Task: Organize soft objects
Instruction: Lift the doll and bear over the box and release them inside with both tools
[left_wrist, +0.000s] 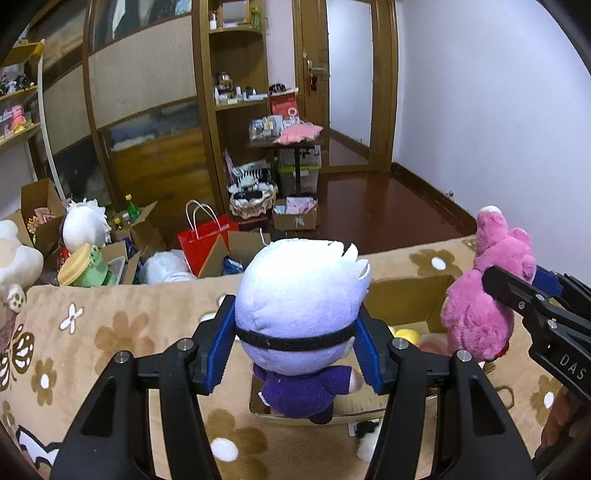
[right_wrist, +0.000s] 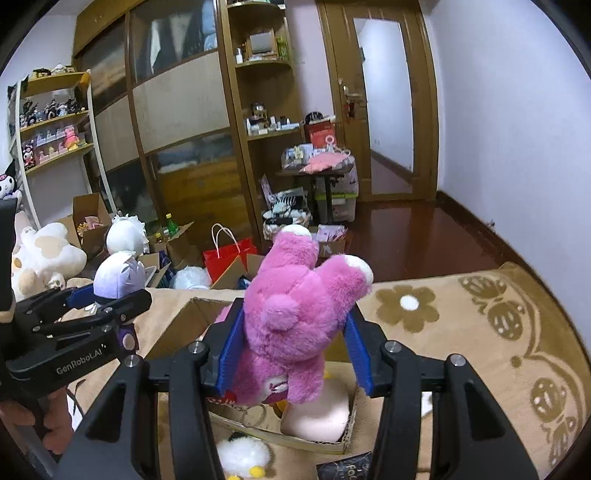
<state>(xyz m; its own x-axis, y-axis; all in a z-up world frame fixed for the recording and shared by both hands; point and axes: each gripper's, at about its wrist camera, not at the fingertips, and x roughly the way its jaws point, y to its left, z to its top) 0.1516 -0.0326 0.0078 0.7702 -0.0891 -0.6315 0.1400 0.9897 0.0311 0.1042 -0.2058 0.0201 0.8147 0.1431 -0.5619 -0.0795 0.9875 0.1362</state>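
Note:
My left gripper (left_wrist: 295, 343) is shut on a white-haired plush doll (left_wrist: 301, 291) in a purple outfit, gripping its head over a cardboard box (left_wrist: 406, 295) on the flowered blanket. My right gripper (right_wrist: 293, 347) is shut on a pink plush bear (right_wrist: 295, 314), held upside down above the same box (right_wrist: 173, 332). The bear and right gripper show at the right of the left wrist view (left_wrist: 480, 295). The doll and left gripper show at the left of the right wrist view (right_wrist: 118, 277). A pale pink plush (right_wrist: 317, 413) and a yellow plush (left_wrist: 408, 335) lie in the box.
A small white and yellow plush (right_wrist: 243, 456) lies on the blanket (right_wrist: 461, 332) in front of the box. Beyond the bed edge are open cartons, a red paper bag (left_wrist: 203, 240), more plush toys (left_wrist: 85, 225), wardrobes and shelves. A doorway (left_wrist: 349, 85) stands at the back right.

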